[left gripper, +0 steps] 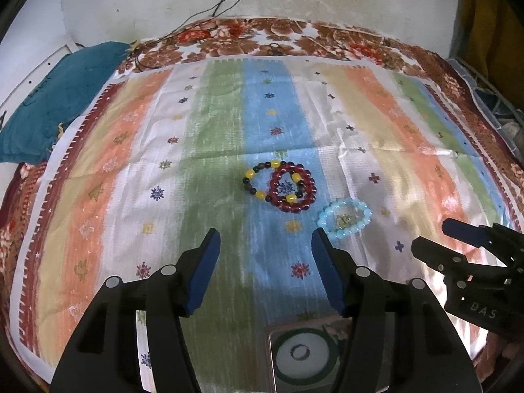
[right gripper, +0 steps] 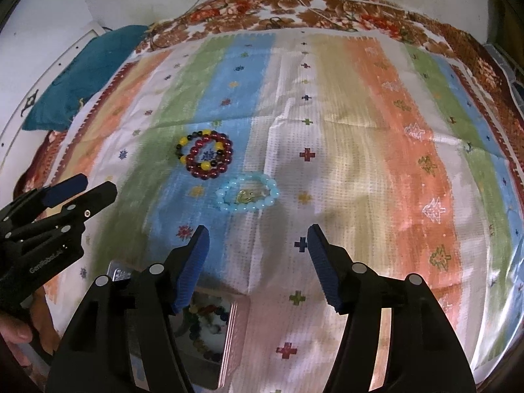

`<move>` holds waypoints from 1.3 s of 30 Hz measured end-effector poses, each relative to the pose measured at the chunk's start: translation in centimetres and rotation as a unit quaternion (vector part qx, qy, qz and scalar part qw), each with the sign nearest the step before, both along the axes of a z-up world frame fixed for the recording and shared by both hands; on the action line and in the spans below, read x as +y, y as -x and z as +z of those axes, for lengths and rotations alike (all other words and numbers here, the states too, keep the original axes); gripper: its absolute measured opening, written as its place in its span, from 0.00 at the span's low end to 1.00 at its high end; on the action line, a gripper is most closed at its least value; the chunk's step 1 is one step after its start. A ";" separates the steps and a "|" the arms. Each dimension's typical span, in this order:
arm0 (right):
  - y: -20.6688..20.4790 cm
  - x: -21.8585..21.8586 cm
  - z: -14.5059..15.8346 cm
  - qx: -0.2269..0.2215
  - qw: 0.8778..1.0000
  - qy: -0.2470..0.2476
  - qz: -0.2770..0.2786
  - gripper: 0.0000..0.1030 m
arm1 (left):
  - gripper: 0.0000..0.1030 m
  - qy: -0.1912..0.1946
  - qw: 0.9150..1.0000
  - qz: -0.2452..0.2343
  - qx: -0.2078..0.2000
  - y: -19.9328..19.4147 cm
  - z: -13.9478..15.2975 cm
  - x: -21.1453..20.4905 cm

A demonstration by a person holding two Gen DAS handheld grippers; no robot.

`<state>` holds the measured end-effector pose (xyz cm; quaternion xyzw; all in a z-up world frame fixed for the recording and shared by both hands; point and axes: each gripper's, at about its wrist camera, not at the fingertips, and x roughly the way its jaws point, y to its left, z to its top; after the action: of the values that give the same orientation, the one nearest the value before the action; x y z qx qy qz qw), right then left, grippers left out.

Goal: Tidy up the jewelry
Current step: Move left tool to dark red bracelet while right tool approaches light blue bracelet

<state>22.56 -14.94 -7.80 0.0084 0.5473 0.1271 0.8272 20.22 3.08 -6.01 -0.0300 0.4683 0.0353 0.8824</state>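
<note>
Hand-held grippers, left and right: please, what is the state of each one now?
Left hand-held gripper: open, holding nothing, above the striped cloth.
Right hand-held gripper: open, holding nothing.

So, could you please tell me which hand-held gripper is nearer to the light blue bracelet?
Left. The left hand-held gripper has one finger tip right beside the light blue bracelet; the right hand-held gripper hangs open farther back, apart from it.

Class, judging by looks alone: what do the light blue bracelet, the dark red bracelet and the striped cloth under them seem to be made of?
Light blue bracelet: translucent, milky beads, probably glass or plastic. Dark red bracelet: glossy beads with bright glints, likely glass or resin. Striped cloth: matte woven fabric, shown by its creases and grid weave.
</note>
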 end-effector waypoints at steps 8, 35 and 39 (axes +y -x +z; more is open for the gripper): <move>-0.8 0.3 -0.5 0.005 1.000 -0.004 0.002 0.60 | 0.59 0.002 1.000 0.004 0.016 -1.7 -1.3 0.4; -5.1 0.7 -4.8 0.021 1.000 0.018 -0.009 0.60 | 0.62 -0.042 0.998 -0.017 0.040 -7.1 -4.3 -0.1; -5.7 0.9 -5.5 0.024 0.999 0.022 -0.007 0.60 | 0.62 -0.043 0.998 -0.018 0.048 -8.0 -5.2 0.1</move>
<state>28.26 -14.06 -13.33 -0.0034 0.5692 0.1090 0.8149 28.20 3.19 -11.17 0.0184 0.5084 0.0409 0.8599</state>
